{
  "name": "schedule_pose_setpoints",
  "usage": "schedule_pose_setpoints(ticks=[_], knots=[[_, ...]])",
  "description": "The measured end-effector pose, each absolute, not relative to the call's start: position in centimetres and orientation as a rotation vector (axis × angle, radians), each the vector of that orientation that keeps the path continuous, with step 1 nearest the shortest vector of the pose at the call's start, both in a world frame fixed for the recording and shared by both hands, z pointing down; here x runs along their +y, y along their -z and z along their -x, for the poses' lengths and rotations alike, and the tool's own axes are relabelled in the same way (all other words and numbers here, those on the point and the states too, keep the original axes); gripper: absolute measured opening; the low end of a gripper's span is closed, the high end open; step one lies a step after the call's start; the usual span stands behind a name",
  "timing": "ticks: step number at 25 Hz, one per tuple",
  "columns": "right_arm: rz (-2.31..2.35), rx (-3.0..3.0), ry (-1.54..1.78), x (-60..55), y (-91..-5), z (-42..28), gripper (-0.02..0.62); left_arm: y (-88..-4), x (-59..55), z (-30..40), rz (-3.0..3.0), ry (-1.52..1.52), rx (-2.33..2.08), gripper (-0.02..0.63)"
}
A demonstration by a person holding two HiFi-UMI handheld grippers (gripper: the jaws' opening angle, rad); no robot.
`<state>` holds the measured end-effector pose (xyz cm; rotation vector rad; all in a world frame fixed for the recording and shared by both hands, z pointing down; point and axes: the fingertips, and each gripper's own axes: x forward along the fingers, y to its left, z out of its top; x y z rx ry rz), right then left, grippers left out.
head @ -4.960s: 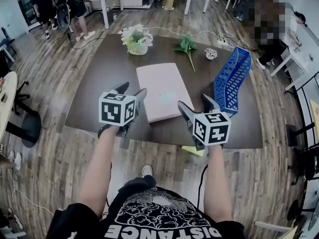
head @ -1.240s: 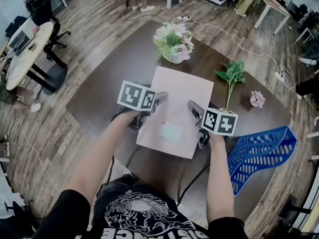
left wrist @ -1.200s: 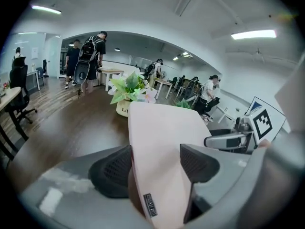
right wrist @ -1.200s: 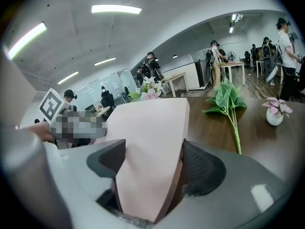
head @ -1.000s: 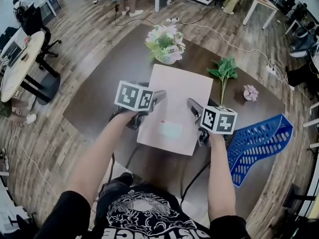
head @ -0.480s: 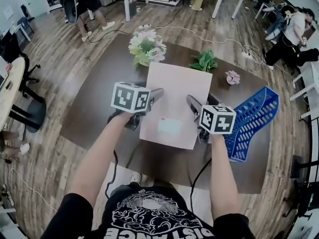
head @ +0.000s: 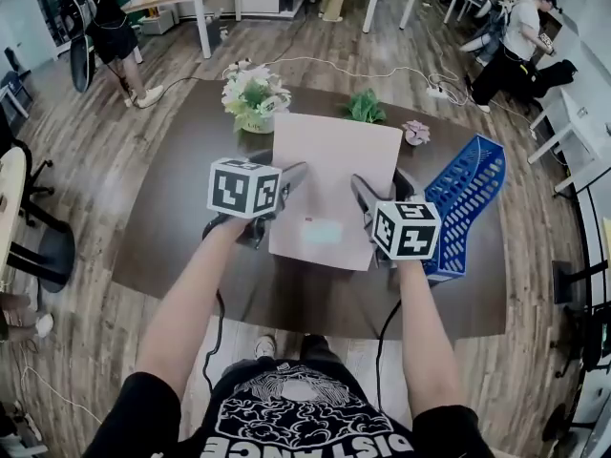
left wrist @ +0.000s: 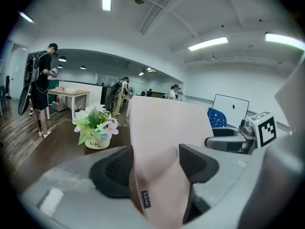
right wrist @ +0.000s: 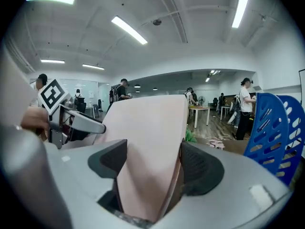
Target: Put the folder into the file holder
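A dark brown table [head: 167, 208] stood on a wood-plank floor [head: 86, 351]. Above it, the pink folder [head: 334, 175] was held up by its 2 side edges, its far end tilted higher, with a small pale label [head: 323, 231] near its near end. The blue slotted file holder [head: 465, 198] sat at the table's right side, just right of the folder and apart from it; nothing was in it.

The left gripper [head: 277, 175] pinched the folder's left edge, the sheet pressed between its 2 dark pads [left wrist: 157, 171]. The right gripper [head: 380, 194] pinched the right edge in the same way, and the folder bowed slightly between its pads [right wrist: 152, 166].

Beyond the folder, a white pot of flowers [head: 250, 98] stood on the table's far left. A green leafy sprig [head: 365, 108] lay behind the folder's far edge, and 1 small pink flower [head: 416, 132] lay to its right.
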<state>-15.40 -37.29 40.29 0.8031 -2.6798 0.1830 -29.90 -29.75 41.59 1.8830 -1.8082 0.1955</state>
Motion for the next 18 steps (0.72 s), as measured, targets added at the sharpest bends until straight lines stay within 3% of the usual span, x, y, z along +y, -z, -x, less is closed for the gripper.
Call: schedule_pose_setpoints(ticks=[18], knots=[[-1.178,-2.643,0.006,-33.2,-38.1,10.5,0.351,-38.3,-28.6,26.3,-2.179,-0.203,-1.778,0.316]])
